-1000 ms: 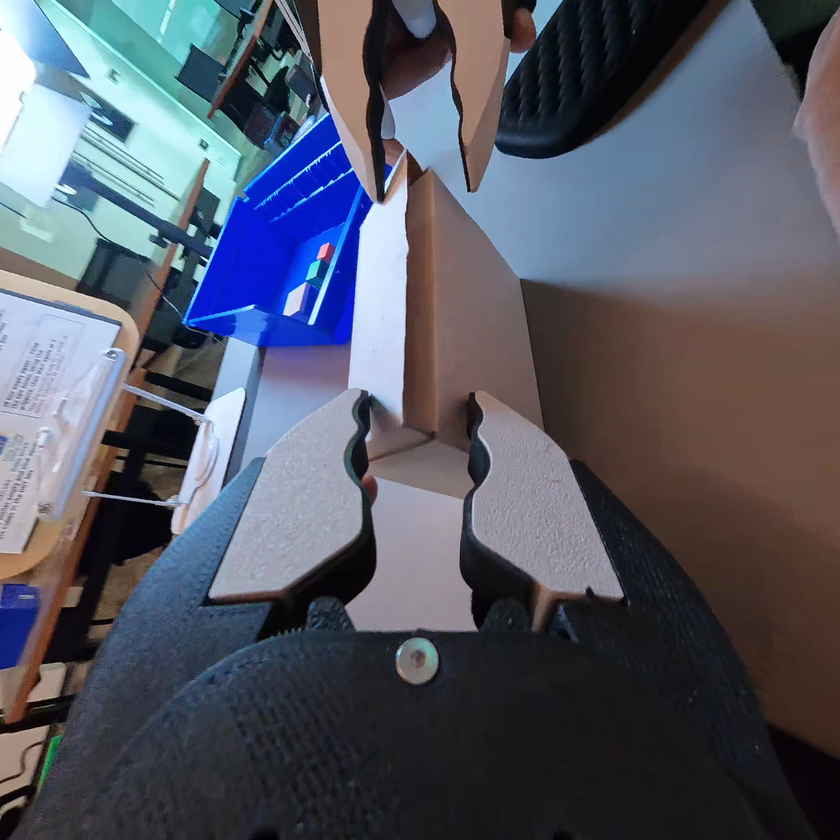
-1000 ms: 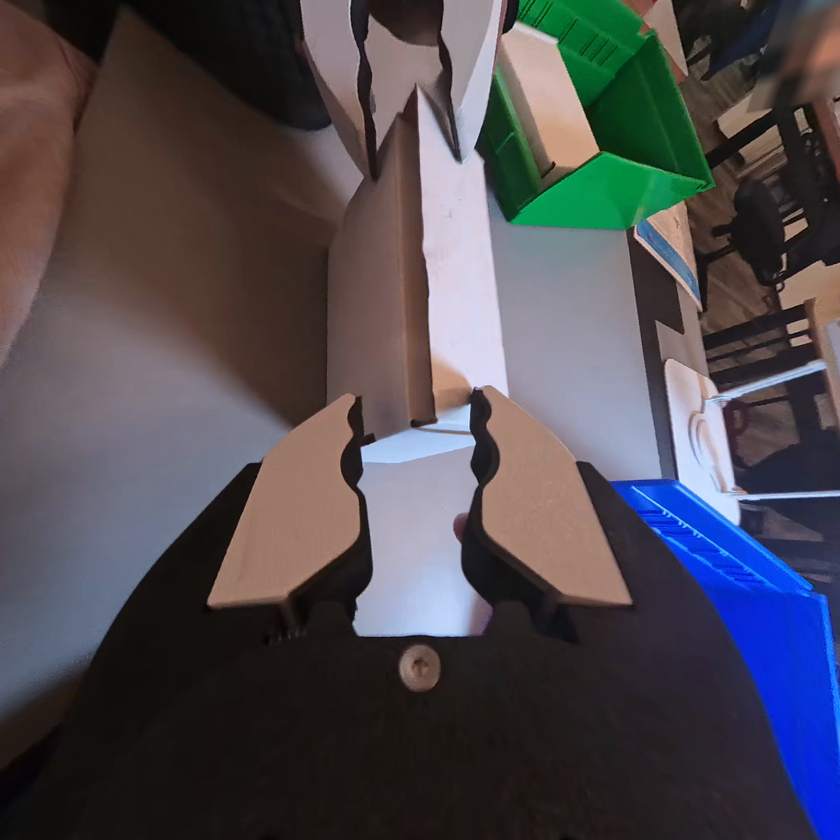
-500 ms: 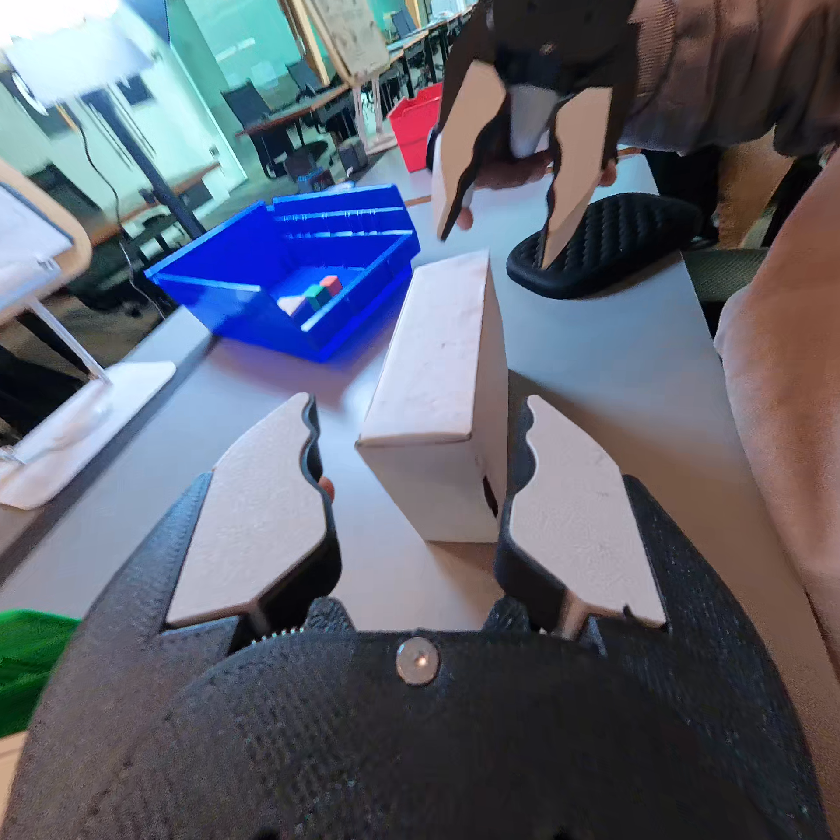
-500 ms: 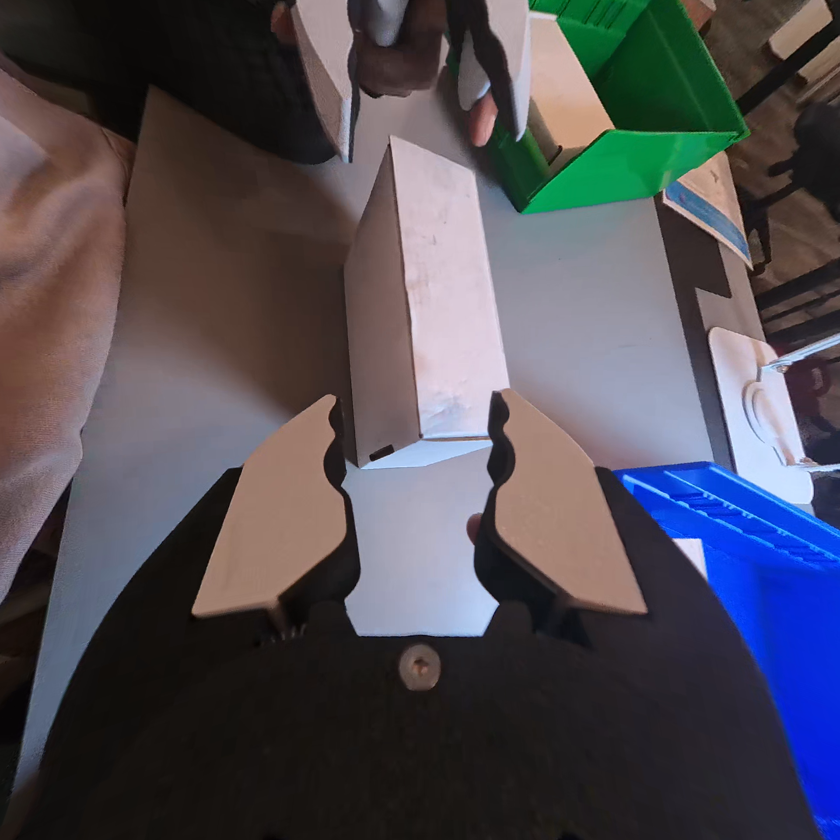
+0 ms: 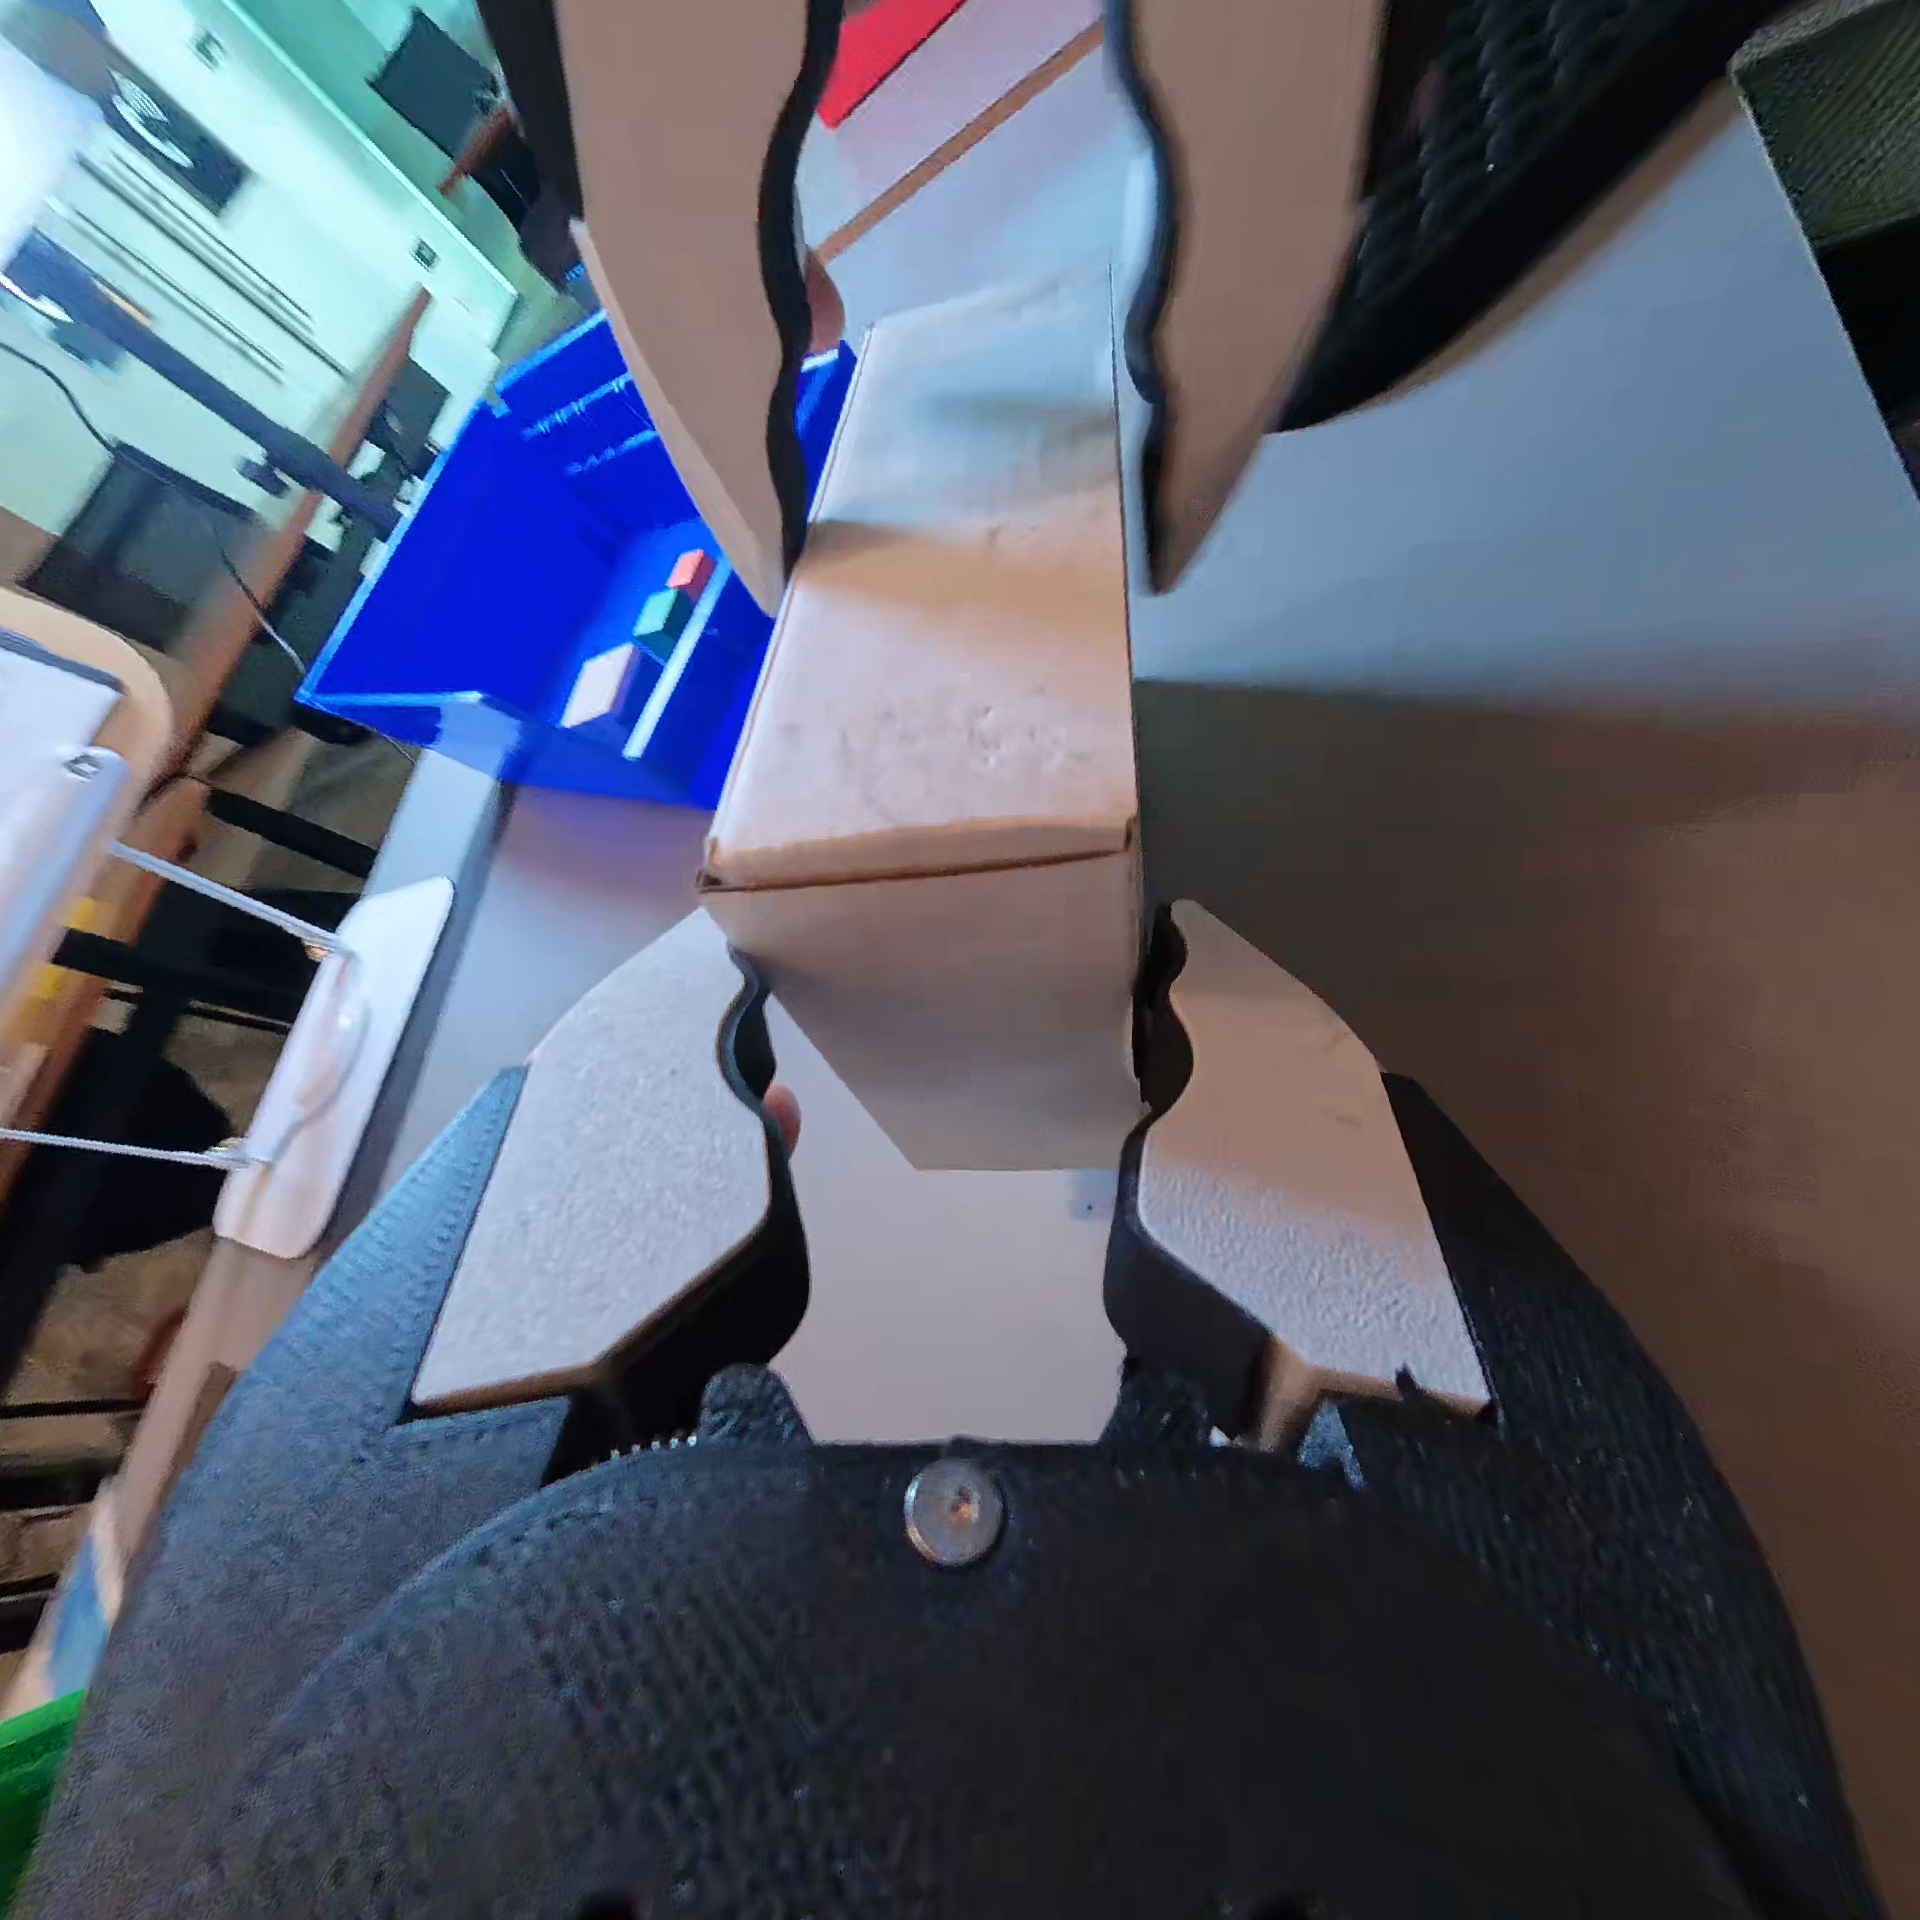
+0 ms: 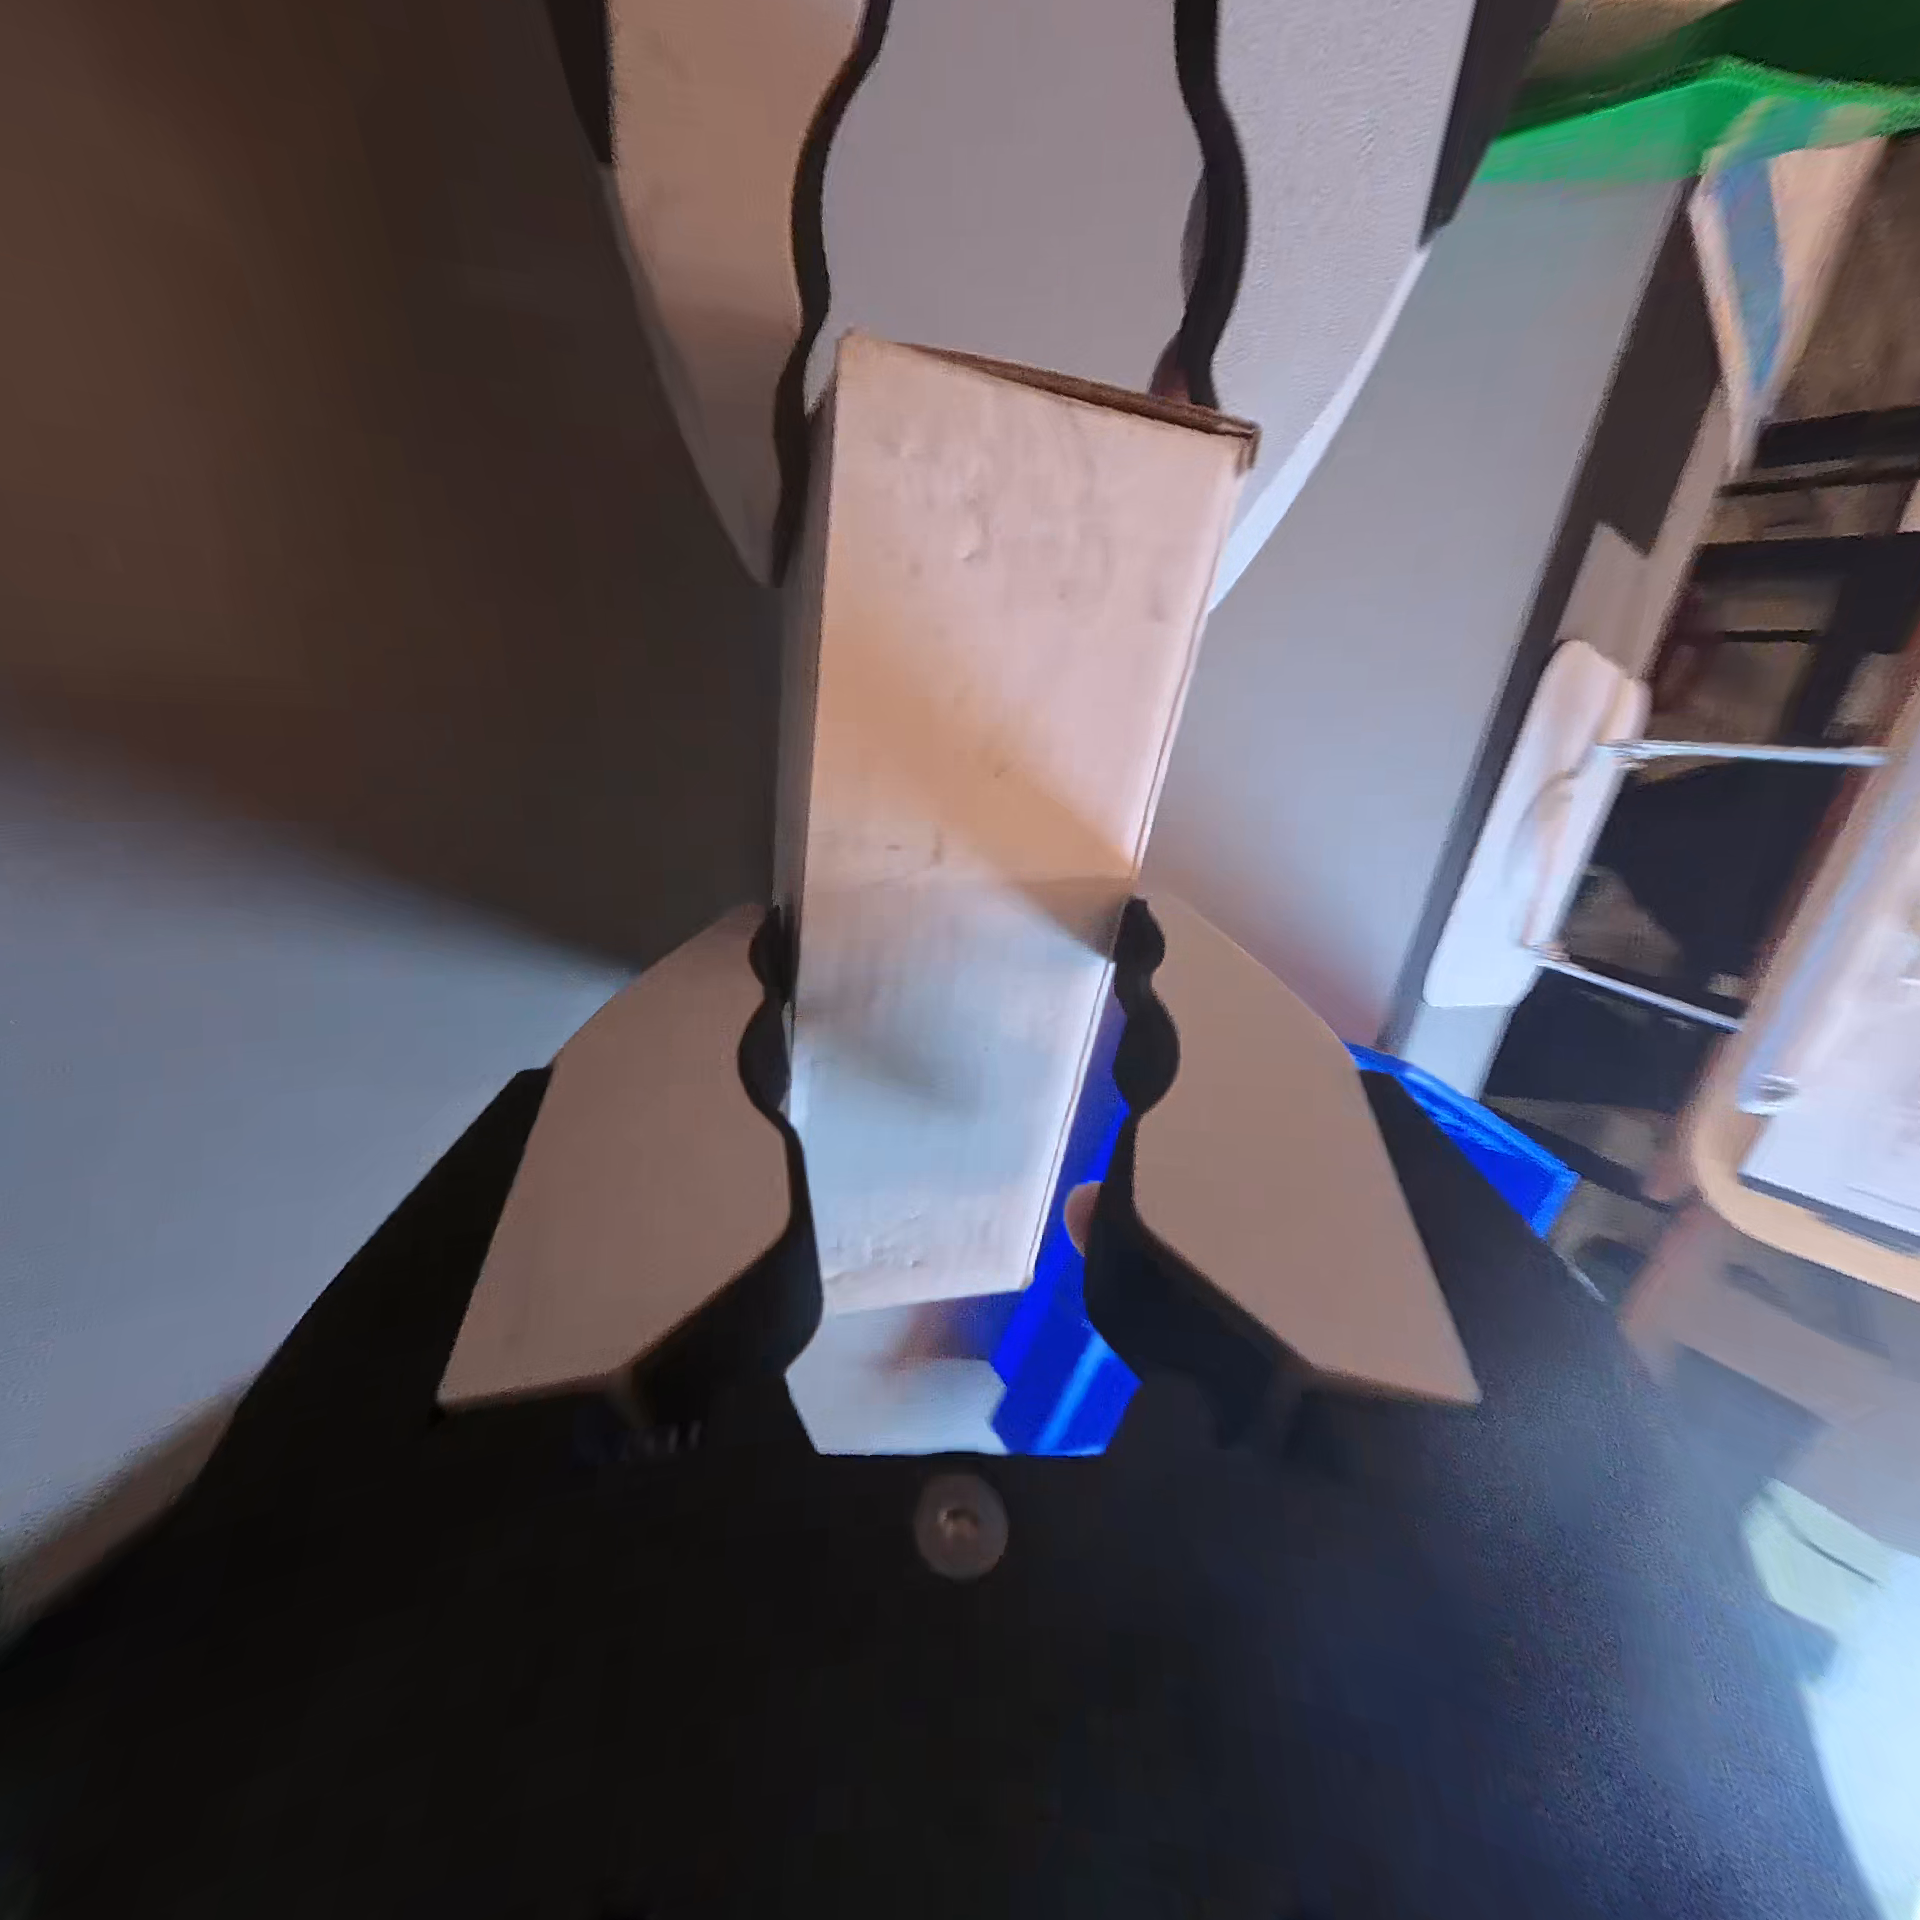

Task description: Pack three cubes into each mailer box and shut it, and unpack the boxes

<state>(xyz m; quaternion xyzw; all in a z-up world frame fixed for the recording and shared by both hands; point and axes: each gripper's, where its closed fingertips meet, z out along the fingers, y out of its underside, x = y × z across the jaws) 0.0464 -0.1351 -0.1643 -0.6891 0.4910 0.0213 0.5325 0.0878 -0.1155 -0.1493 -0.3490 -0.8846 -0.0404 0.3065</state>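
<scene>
Both grippers, left (image 5: 951, 971) and right (image 6: 948, 945), face each other, jaws clamping the closed mailer box (image 5: 935, 727) ends.

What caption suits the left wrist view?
Both tongs clamp opposite ends of a closed mailer box beside the blue bin.

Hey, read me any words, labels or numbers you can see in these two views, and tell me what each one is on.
No text can be read.
The mailer box: plain card, no print showing.
The blue bin: no label showing.
The sheet on the stand: any print is too blurred to read.
</scene>
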